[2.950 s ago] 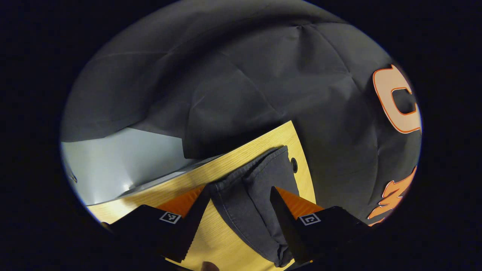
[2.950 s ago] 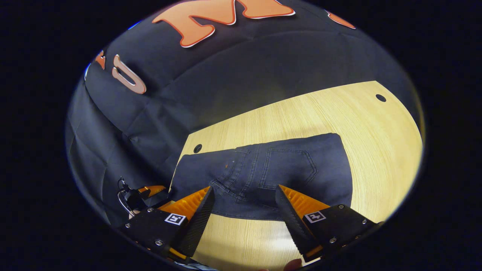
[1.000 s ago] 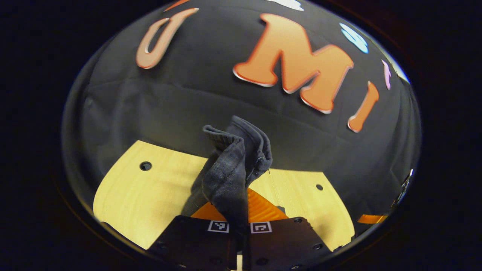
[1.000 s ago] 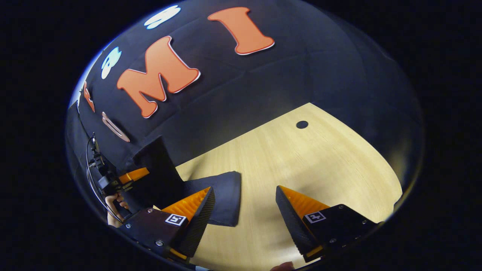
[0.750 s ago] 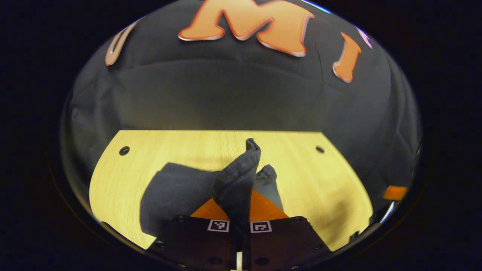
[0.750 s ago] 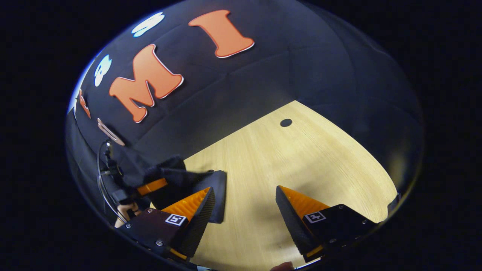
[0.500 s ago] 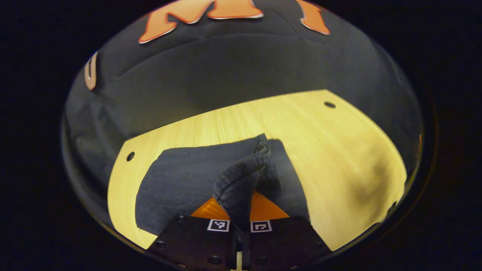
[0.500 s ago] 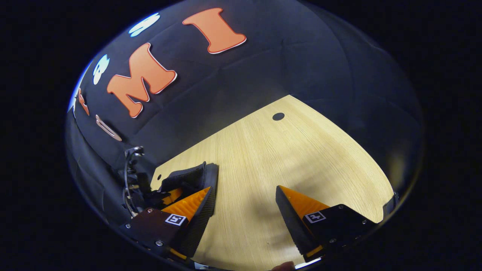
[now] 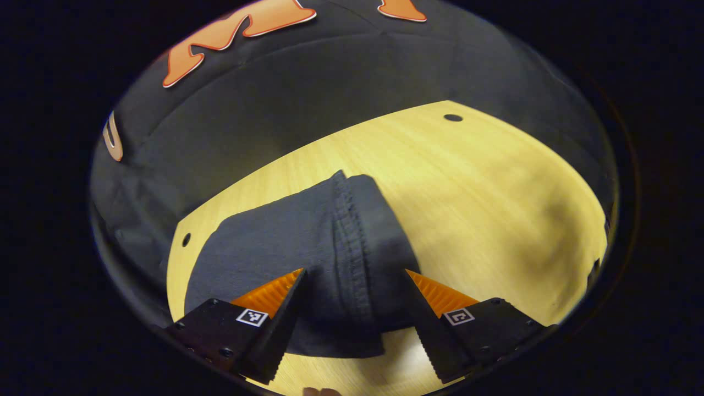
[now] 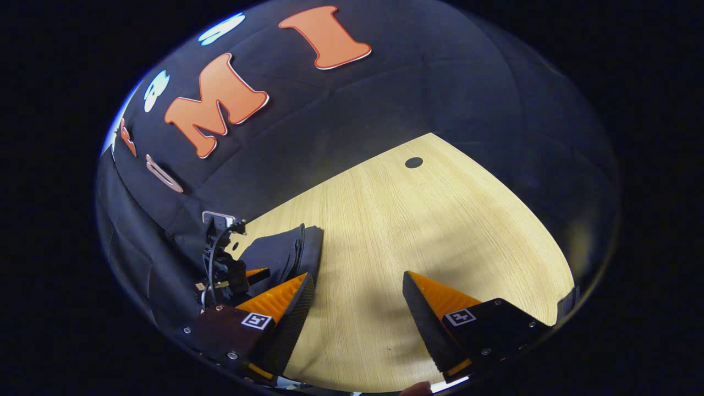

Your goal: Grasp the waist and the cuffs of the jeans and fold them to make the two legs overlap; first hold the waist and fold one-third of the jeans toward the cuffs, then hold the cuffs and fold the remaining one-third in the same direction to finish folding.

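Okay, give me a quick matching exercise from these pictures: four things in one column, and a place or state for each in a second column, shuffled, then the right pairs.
Things:
1. jeans
2. left gripper
3. right gripper
4. round hole

Places or states:
A. open over bare table
B. near the table's far corner
C. folded into a dark bundle lying on the wood
D. open, fingers either side of the hemmed top layer

Pairs: 1-C, 2-D, 3-A, 4-B

One jeans (image 9: 308, 247), two claws (image 9: 355, 313), perhaps three table holes (image 9: 452, 117).
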Demonstrator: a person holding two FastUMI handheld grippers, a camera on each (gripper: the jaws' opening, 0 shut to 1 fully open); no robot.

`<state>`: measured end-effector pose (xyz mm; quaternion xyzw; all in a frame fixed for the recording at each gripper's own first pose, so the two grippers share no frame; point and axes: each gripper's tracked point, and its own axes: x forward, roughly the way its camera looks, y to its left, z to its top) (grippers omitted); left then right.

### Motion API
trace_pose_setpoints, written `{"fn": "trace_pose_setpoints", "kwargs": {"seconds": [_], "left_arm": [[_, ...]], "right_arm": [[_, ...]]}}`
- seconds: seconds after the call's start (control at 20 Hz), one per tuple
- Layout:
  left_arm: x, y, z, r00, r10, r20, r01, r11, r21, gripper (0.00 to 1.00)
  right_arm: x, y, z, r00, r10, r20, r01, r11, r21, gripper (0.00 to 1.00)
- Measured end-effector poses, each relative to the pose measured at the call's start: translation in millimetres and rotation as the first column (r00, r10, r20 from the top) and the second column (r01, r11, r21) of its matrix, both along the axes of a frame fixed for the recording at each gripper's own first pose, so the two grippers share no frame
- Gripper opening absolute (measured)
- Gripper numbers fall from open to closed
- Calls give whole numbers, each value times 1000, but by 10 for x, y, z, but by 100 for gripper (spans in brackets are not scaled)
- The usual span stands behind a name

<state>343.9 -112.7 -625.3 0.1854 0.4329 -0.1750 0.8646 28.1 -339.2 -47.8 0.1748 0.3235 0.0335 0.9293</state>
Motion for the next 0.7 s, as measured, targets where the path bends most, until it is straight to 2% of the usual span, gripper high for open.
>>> {"fn": "trace_pose_setpoints", "kwargs": {"seconds": [0.1, 0.25, 0.45, 0.55, 0.7], "left_arm": [[-105, 2, 265, 1000, -4, 13, 5, 999, -39, 100], [-139, 105, 800, 994, 8, 106, 0, 997, -79, 99], [-97, 414, 1706, 964, 105, 243, -59, 980, -190, 99], [-49, 650, 2207, 933, 151, 327, -74, 969, -235, 99], [-32, 1156, 2956, 849, 219, 481, -97, 959, -265, 99]], "right_arm": [[7, 63, 50, 1000, 8, 5, -8, 1000, 5, 98], [10, 208, 182, 998, 46, 34, -46, 999, -18, 98], [70, 447, 507, 990, 93, 110, -85, 994, -71, 98], [133, 583, 741, 978, 105, 177, -87, 990, -107, 98], [159, 760, 1168, 942, 135, 308, -75, 977, -198, 98]]}}
